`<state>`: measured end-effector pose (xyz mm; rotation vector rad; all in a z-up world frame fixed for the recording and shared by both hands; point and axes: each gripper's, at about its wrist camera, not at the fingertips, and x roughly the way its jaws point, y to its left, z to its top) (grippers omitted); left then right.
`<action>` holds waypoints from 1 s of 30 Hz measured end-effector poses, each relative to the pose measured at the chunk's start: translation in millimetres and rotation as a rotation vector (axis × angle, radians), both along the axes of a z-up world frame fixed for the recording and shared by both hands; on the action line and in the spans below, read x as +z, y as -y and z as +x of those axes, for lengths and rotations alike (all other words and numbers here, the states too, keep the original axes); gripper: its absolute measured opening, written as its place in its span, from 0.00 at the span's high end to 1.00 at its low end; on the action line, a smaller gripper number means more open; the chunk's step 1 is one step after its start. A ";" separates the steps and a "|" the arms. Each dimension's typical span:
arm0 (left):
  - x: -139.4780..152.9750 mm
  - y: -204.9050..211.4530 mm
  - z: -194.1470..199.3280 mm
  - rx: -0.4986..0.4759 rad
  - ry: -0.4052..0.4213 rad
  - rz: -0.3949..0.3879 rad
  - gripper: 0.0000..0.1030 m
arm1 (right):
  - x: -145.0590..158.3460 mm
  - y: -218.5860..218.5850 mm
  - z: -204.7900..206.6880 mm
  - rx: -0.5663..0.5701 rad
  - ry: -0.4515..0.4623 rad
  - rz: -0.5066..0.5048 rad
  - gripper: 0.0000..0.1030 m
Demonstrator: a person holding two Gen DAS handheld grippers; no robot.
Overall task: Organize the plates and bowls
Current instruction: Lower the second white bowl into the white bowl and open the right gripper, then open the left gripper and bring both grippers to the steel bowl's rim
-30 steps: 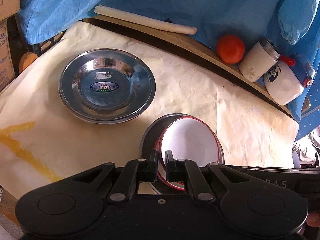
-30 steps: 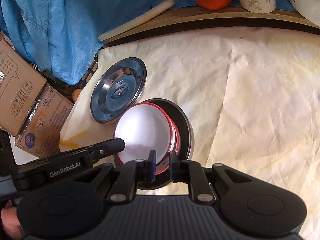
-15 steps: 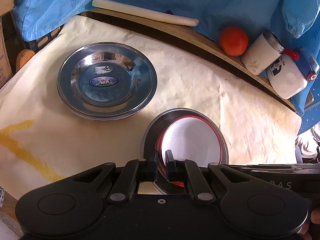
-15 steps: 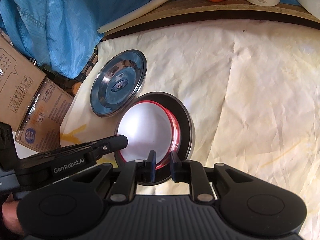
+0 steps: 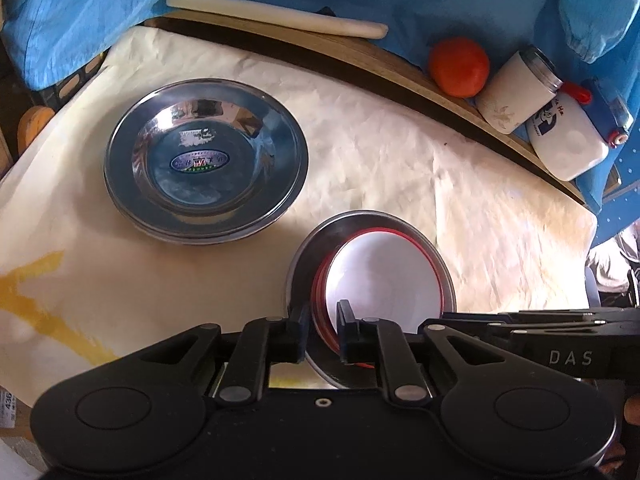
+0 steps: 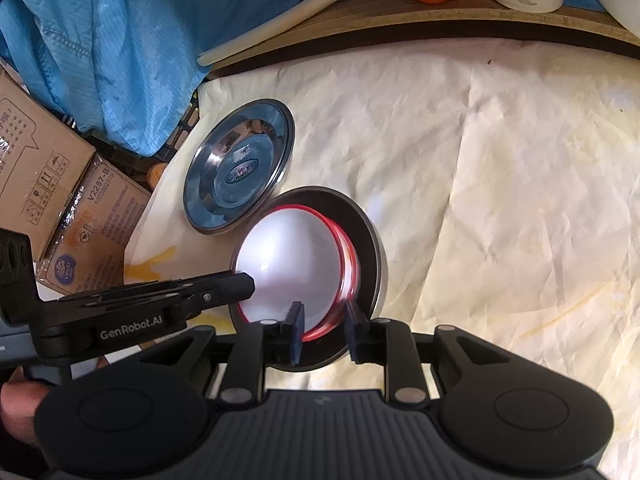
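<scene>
White bowls with red rims (image 5: 384, 272) (image 6: 292, 264) are nested and sit inside a steel plate (image 5: 444, 272) (image 6: 372, 248) on the cream cloth. My left gripper (image 5: 323, 328) has its jaws slightly apart around the near rim of the bowls. My right gripper (image 6: 323, 330) has its jaws parted around the bowls' rim on the other side. A stack of steel plates (image 5: 206, 160) (image 6: 240, 172) with a blue label sits to the left.
A wooden board (image 5: 360, 60) runs along the back with a white candle (image 5: 276, 18), a tomato (image 5: 459, 66), a white cup (image 5: 518, 92) and a white bottle (image 5: 568, 136). Blue fabric (image 6: 120, 32) hangs behind. Cardboard boxes (image 6: 52, 184) stand left.
Both grippers have loosened from shut to slightly parted on the bowls' rim. The bowls have come down into the steel plate.
</scene>
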<state>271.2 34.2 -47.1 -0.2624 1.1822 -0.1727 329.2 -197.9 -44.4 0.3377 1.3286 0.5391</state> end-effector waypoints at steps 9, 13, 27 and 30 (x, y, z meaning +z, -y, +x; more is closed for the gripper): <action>11.4 -3.7 -0.4 -0.066 0.018 0.009 0.49 | 13.2 3.1 0.8 -0.001 0.048 0.001 0.37; 16.9 -8.5 -2.4 -0.083 0.032 0.013 0.36 | 17.7 8.3 0.4 -0.014 0.068 -0.007 0.30; 34.6 -30.1 -18.7 -0.097 0.147 -0.003 0.04 | 39.3 28.8 -12.1 -0.050 0.162 -0.032 0.00; 36.0 -33.2 -24.3 -0.110 0.181 0.018 0.01 | 44.3 32.1 -16.8 -0.041 0.210 -0.065 0.00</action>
